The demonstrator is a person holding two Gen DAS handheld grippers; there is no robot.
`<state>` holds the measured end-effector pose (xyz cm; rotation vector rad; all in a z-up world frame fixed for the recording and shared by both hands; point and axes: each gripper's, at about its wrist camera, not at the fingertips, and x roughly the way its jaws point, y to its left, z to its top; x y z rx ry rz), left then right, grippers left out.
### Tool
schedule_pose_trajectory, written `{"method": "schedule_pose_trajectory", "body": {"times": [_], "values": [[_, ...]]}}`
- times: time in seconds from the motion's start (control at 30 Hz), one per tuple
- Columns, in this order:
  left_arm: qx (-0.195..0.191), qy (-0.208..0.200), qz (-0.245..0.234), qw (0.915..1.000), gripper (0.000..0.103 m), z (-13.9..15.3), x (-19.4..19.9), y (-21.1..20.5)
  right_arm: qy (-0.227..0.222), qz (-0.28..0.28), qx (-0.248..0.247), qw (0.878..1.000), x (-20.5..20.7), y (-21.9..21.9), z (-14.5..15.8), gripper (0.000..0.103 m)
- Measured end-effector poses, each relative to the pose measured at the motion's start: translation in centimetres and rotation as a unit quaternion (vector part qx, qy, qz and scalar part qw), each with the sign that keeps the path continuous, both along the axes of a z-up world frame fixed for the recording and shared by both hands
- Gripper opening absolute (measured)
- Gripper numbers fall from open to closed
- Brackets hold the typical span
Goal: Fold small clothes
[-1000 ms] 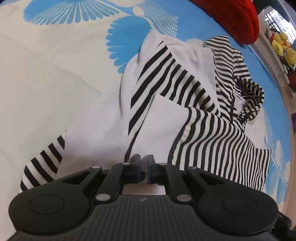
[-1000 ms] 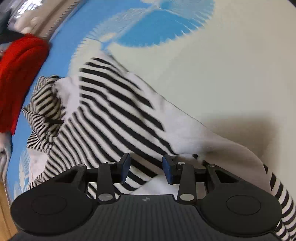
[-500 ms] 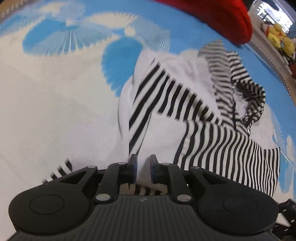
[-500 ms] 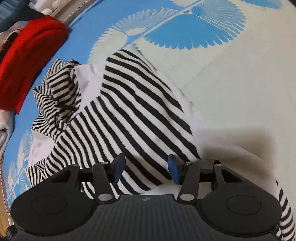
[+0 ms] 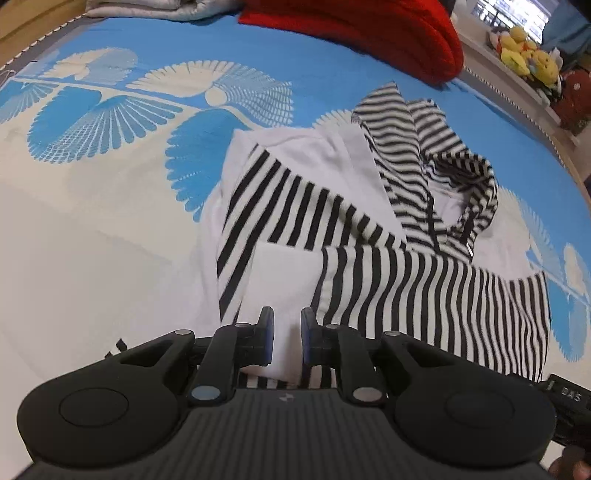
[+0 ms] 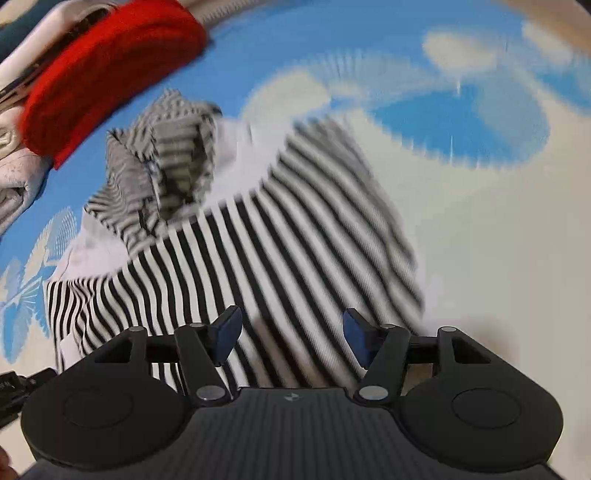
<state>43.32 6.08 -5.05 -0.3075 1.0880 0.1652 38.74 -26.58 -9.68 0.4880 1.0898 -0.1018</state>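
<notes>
A black-and-white striped hooded top (image 5: 332, 192) lies on the blue and cream bedspread (image 5: 110, 110), its striped sleeves folded across the white body and its hood (image 5: 443, 158) at the far right. My left gripper (image 5: 283, 314) hovers over the near white part, jaws a narrow gap apart with no cloth pinched between them. In the blurred right wrist view the same top (image 6: 295, 240) spreads below my right gripper (image 6: 291, 317), whose jaws are opening wide with nothing between them.
A red knitted garment (image 5: 369, 29) lies beyond the top, also visible as a red garment (image 6: 110, 62) at the upper left. Folded pale clothes (image 6: 11, 177) sit beside it. Plush toys (image 5: 524, 55) stand on a ledge past the bed's right edge.
Both grippers have lifted and drawn back from the top. The left jaws parted slightly off the white cloth; the right jaws spread much wider. The top now lies flatter.
</notes>
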Motion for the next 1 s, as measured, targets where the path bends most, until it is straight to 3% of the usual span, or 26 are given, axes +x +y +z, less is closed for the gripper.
{"method": "schedule_pose_trajectory", "body": {"times": [0.1,0.27,0.37,0.5,0.57,0.67,0.9,0.97,1.0], "values": [[-0.019,0.011,-0.004,0.9998,0.016,-0.5,-0.1,0.0,0.03,-0.018,0.018,0.999,-0.4,-0.1,-1.3,0.063],[-0.017,0.016,-0.017,0.9996,0.016,-1.0,0.0,-0.5,0.003,-0.006,0.004,1.0,-0.7,1.1,0.5,0.063],[-0.042,0.038,-0.012,0.9983,0.016,-2.2,0.2,-0.2,-0.008,0.009,-0.002,1.0,-0.8,1.4,1.0,0.067],[-0.061,0.063,0.0,0.9962,0.017,-3.2,0.4,0.3,0.04,-0.015,0.029,0.999,-0.5,0.3,-1.1,0.067],[-0.048,0.046,0.0,0.9978,0.017,-2.4,0.4,0.3,0.044,-0.029,0.034,0.998,-0.7,0.0,-1.0,0.067],[-0.016,0.005,-0.006,0.9998,0.02,-0.9,0.3,-0.1,0.013,-0.013,0.01,1.0,-0.8,0.5,0.9,0.067],[0.027,-0.052,-0.026,0.9979,0.021,0.8,0.3,-1.3,-0.051,0.035,-0.083,0.995,-1.3,1.7,4.3,0.067],[0.041,-0.068,-0.031,0.9964,0.031,1.2,0.2,-1.6,-0.061,0.042,-0.1,0.992,-1.3,1.6,4.9,0.067],[0.044,-0.078,-0.031,0.9955,0.042,1.5,0.1,-1.6,-0.067,0.047,-0.109,0.991,-1.3,1.5,5.2,0.067]]}}
